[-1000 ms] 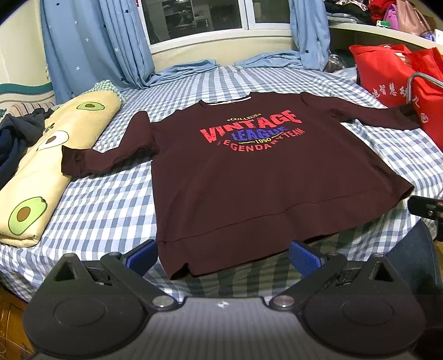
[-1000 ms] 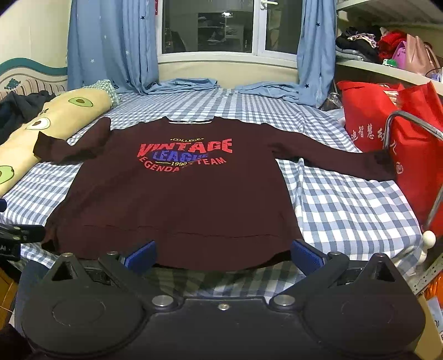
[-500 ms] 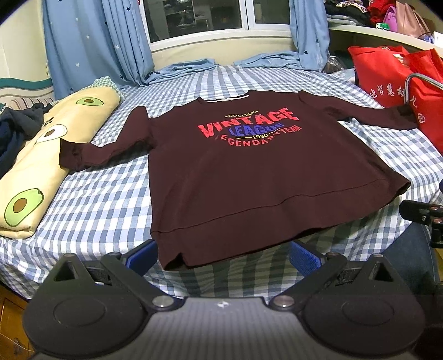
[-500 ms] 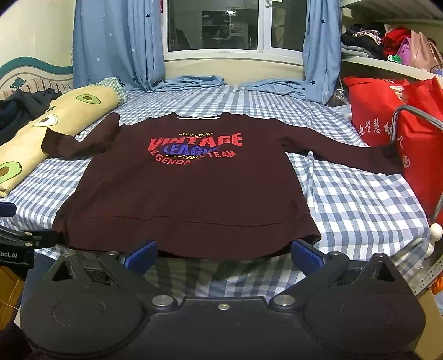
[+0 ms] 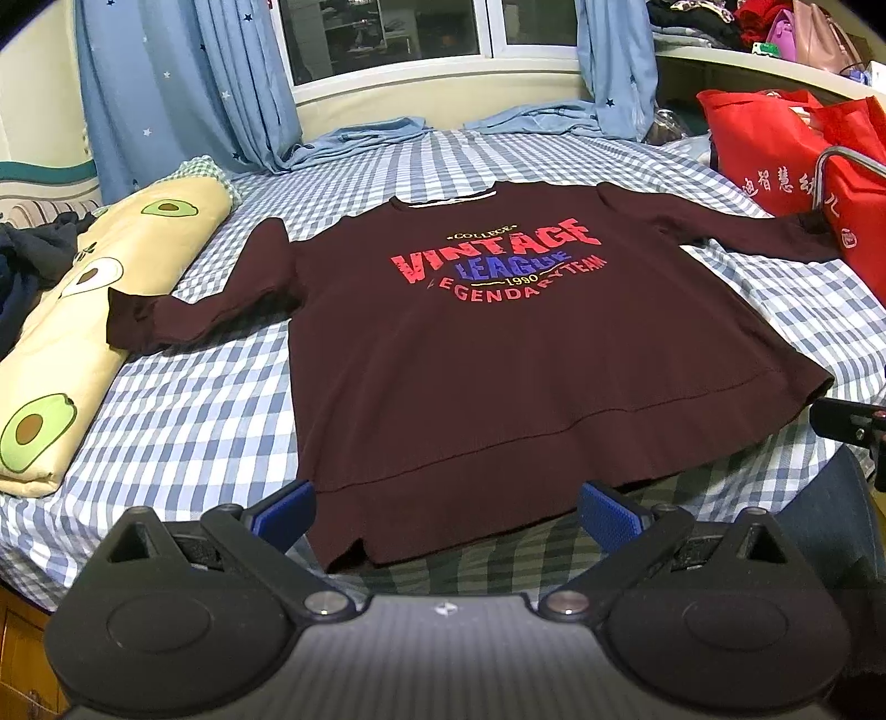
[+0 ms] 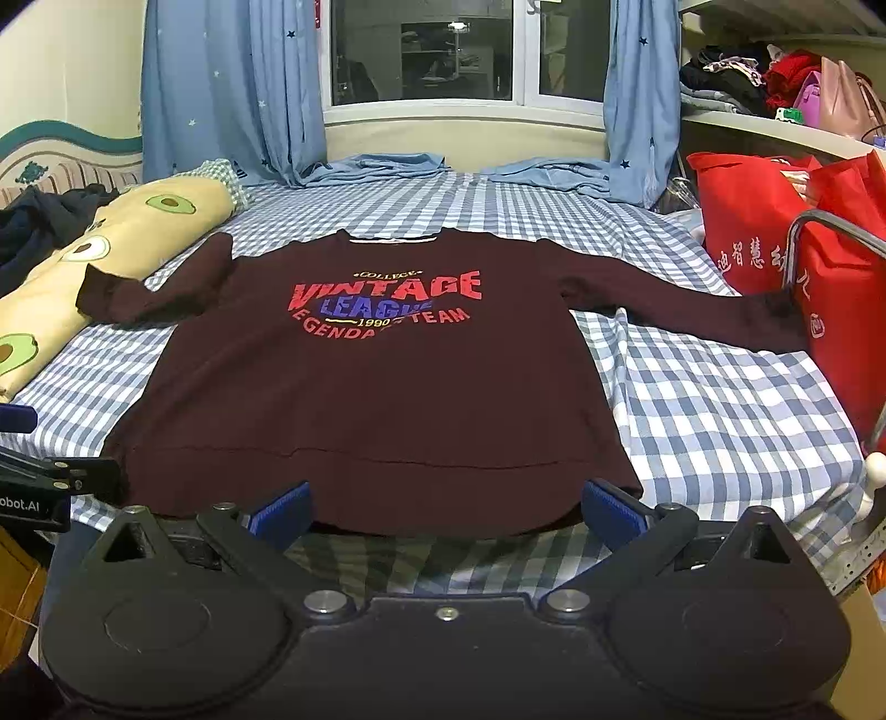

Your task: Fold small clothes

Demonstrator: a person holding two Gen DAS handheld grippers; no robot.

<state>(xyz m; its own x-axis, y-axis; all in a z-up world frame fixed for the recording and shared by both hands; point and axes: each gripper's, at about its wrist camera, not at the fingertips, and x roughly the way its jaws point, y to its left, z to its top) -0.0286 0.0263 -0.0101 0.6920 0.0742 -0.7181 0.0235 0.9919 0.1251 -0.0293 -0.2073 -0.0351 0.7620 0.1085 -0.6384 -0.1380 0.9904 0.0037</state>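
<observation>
Bed: I see the blue-white checked bed (image 5: 210, 399) filling both views; sweatshirt lies flat on it, nothing folded yet.
Right-view extras: right wrist view gives me the shelf (image 6: 775, 119) with piled clothes and a pink bag, plus more of the window (image 6: 432, 50); left view crops most of that.
Left-view extras: left wrist view shows the sweatshirt's near left hem corner with its small side slit, hidden from the right view.
Cross-sightings: right tongs body shows at the right edge of my left view (image 5: 850, 423); left tongs body shows at the left edge of my right view (image 6: 50, 476).
Sweatshirt: dark maroon sweatshirt (image 5: 498, 354), front up, neck toward the window, hem toward me; both sleeves spread out sideways.
Sleeves: left cuff rests against the avocado pillow (image 5: 72, 310); right cuff reaches the red bags (image 6: 775, 232).
Print: red "VINTAGE", blue "LEAGUE", "1990", "LEGENDARY TEAM"; print looks slightly rippled in the right view.
Left tongs: left tongs (image 5: 446, 512) spread wide, blue pads just short of the hem, holding nothing.
Right tongs: right tongs (image 6: 446, 507) spread wide, at the hem edge, holding nothing; contact with fabric I cannot tell.
</observation>
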